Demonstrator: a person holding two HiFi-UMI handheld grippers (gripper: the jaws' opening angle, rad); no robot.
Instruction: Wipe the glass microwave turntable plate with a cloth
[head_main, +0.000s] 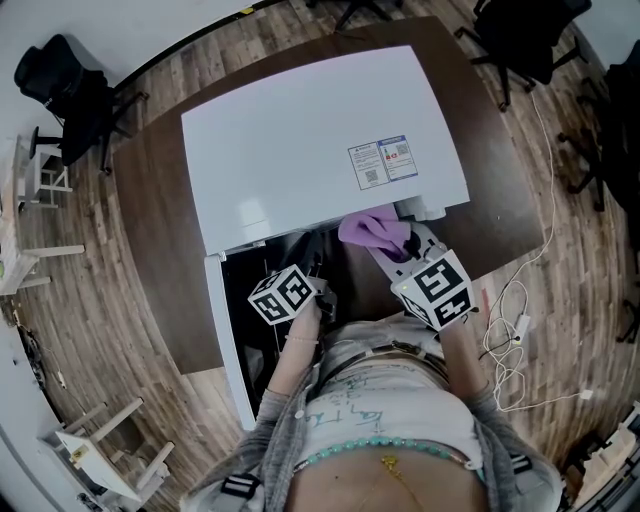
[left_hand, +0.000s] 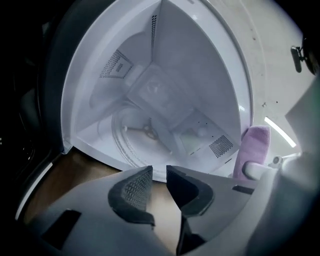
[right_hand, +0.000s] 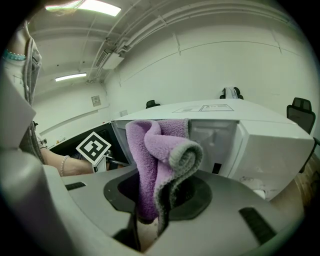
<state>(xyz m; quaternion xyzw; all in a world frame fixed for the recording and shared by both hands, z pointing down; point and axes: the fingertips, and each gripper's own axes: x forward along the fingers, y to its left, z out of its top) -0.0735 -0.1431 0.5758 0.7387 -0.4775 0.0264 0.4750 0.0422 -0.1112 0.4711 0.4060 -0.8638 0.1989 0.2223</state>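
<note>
The white microwave (head_main: 310, 130) stands on a brown table with its door (head_main: 228, 340) swung open to the left. Inside the lit cavity, the glass turntable plate (left_hand: 131, 142) lies flat on its hub. My left gripper (left_hand: 159, 176) hovers just outside the cavity's front edge, over the brown table, open by a narrow gap with nothing between the pads. My right gripper (right_hand: 152, 200) is shut on a folded purple cloth (right_hand: 157, 155), held up in front of the microwave's right side. The cloth (head_main: 375, 230) also shows from above, and at the right edge of the left gripper view as a purple cloth (left_hand: 254, 147).
The brown table (head_main: 160, 220) reaches beyond the microwave on all sides. A white cable (head_main: 512, 345) coils on the wooden floor at the right. Black chairs (head_main: 60, 90) stand at the back left and back right. White wooden stools (head_main: 100, 455) stand at the left.
</note>
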